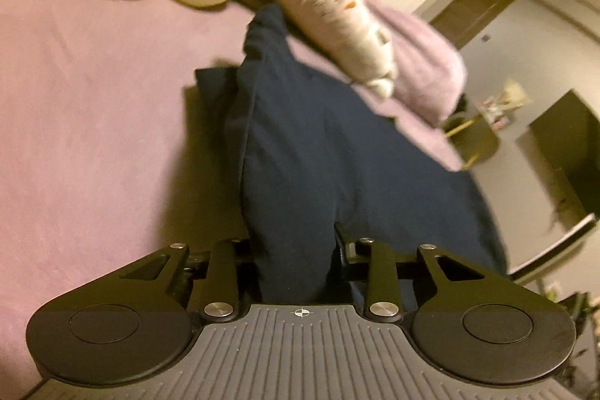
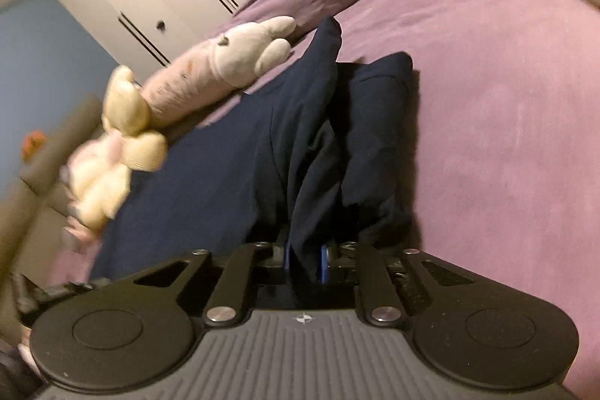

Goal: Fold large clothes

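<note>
left wrist view: left gripper (image 1: pixel 296 250) clamping bunched dark navy fabric garment (image 1: pixel 300 137); right gripper (image 2: pixel 303 257) pinching it too. garment lying rumpled on purple bed (image 2: pixel 506 100), folding looking barely begun.

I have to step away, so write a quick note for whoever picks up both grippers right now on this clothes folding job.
Left gripper: jaws closed on a bunch of the navy garment.
Right gripper: jaws shut on another fold of the same garment.
Garment lies rumpled on the purple bed cover, its far end close to the long plush toy.
Done: both grips taken.
Left: spread it flat, then fold; no neat fold shows yet.
</note>
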